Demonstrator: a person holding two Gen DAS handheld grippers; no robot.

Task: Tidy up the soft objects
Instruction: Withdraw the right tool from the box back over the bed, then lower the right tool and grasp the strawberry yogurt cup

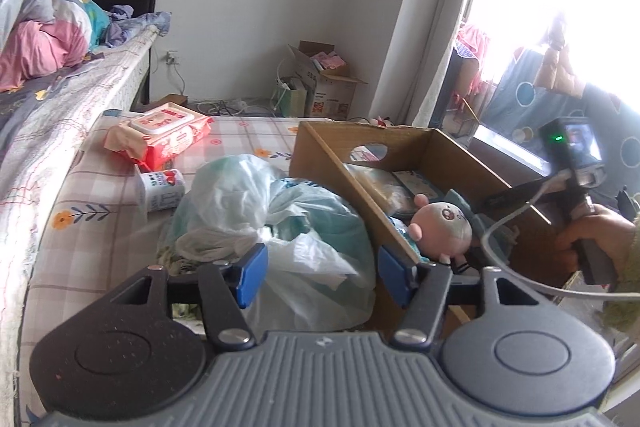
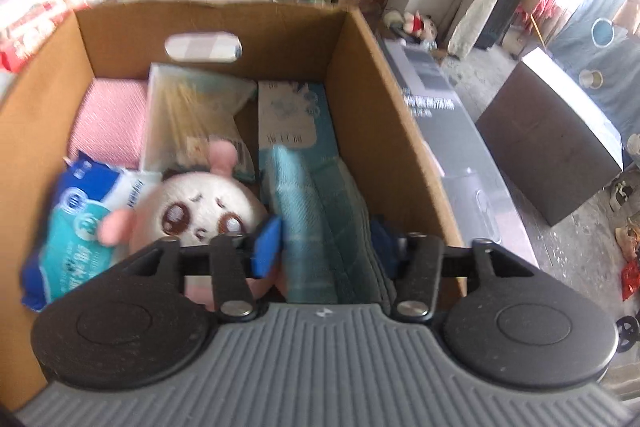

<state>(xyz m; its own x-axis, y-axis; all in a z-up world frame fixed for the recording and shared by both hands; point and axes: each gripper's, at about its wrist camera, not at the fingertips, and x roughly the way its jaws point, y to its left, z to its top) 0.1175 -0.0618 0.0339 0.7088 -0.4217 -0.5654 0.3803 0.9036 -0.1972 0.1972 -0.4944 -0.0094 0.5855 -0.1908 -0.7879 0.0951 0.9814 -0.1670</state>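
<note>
Cardboard box (image 2: pixel 360 75) holds the soft toy (image 2: pixel 200 211) and blue towel (image 2: pixel 316 227); the right hand-held gripper (image 2: pixel 326 243) hangs released over the towel, pads apart.

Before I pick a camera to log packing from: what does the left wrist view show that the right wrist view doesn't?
Only the left wrist view shows the crumpled pale-green plastic bag beside the box and the small white printed can lying on the checked mattress. Only the right wrist view shows the folded pink cloth and the teal towel inside. Both show the brown cardboard box and the round pink plush doll in it.
</note>
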